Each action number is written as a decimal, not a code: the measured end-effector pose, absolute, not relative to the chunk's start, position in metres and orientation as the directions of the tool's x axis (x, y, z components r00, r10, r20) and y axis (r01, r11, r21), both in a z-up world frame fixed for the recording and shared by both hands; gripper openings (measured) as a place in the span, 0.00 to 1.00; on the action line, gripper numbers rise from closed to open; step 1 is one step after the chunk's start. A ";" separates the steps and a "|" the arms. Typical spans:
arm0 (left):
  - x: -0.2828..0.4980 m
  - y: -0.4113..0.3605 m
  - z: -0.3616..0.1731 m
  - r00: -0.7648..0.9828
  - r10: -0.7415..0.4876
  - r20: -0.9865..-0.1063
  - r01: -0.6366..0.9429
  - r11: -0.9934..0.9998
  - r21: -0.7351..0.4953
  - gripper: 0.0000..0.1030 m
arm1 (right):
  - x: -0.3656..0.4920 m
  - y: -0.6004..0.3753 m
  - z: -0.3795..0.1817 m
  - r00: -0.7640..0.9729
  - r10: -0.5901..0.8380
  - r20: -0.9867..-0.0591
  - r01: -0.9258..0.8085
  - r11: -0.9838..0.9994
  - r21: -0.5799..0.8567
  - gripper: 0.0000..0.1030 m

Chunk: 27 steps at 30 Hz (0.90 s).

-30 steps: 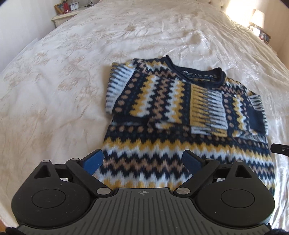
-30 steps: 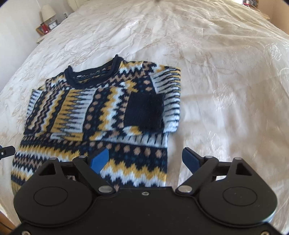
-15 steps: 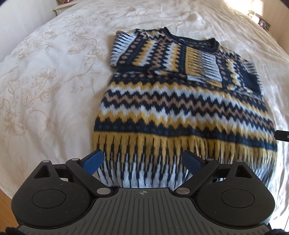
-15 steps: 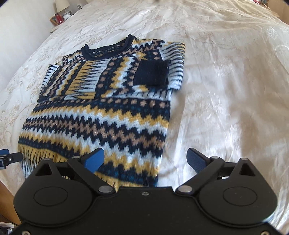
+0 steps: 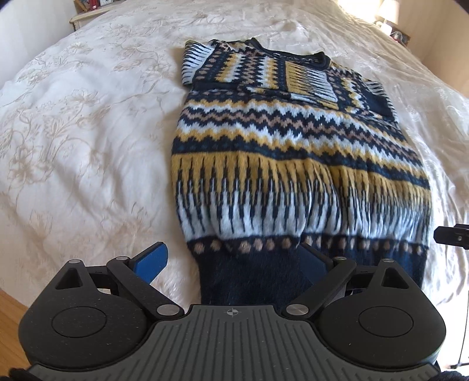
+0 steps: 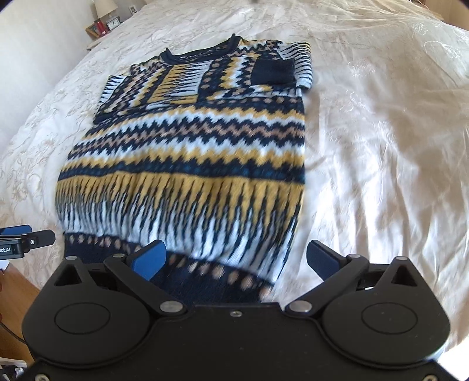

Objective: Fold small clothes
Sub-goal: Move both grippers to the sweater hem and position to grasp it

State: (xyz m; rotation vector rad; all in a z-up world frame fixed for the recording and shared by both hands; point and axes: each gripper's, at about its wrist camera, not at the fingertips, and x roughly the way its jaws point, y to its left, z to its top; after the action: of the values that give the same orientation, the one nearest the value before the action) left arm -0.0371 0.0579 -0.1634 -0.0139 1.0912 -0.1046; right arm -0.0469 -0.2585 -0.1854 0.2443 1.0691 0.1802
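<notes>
A knitted sweater [image 5: 293, 152] with navy, yellow, white and tan zigzag bands lies flat on the bed, both sleeves folded across its chest, neck at the far end. It also shows in the right wrist view [image 6: 187, 164]. My left gripper [image 5: 234, 260] is open, its jaws astride the left corner of the navy hem [image 5: 249, 281]. My right gripper [image 6: 234, 259] is open, its jaws astride the right corner of the hem [image 6: 222, 275]. Each gripper shows at the edge of the other's view.
A cream embroidered bedspread [image 5: 88, 146] covers the bed and spreads wide on both sides of the sweater. A nightstand [image 6: 101, 27] with a lamp and clock stands at the far corner. Wooden floor [image 5: 11, 310] shows below the bed's near edge.
Both grippers have pulled back from the sweater's middle to its hem at the bed's near edge. Both stayed open. The sweater has not moved.
</notes>
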 end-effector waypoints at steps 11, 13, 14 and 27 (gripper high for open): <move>-0.066 0.071 -0.176 0.467 -0.144 -0.873 0.128 0.987 -0.095 0.92 | -0.090 -0.238 -0.196 0.477 0.269 -0.837 0.001 0.952 0.307 0.99; -0.065 0.072 -0.179 0.470 -0.151 -0.870 0.133 0.986 -0.099 0.92 | -0.092 -0.236 -0.199 0.481 0.270 -0.834 0.001 0.951 0.308 0.99; -0.064 0.072 -0.181 0.471 -0.153 -0.869 0.138 0.986 -0.099 0.92 | -0.093 -0.235 -0.200 0.485 0.273 -0.831 -0.001 0.950 0.311 0.99; -0.042 0.062 -0.207 0.469 -0.161 -0.869 0.216 0.974 -0.064 0.92 | -0.079 -0.239 -0.227 0.494 0.315 -0.811 0.020 0.928 0.372 0.99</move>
State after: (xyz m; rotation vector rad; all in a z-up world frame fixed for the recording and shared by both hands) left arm -0.0424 0.0622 -0.2072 0.0572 1.0583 -0.2314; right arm -0.0791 -0.2392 -0.2268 0.3556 1.0445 0.1833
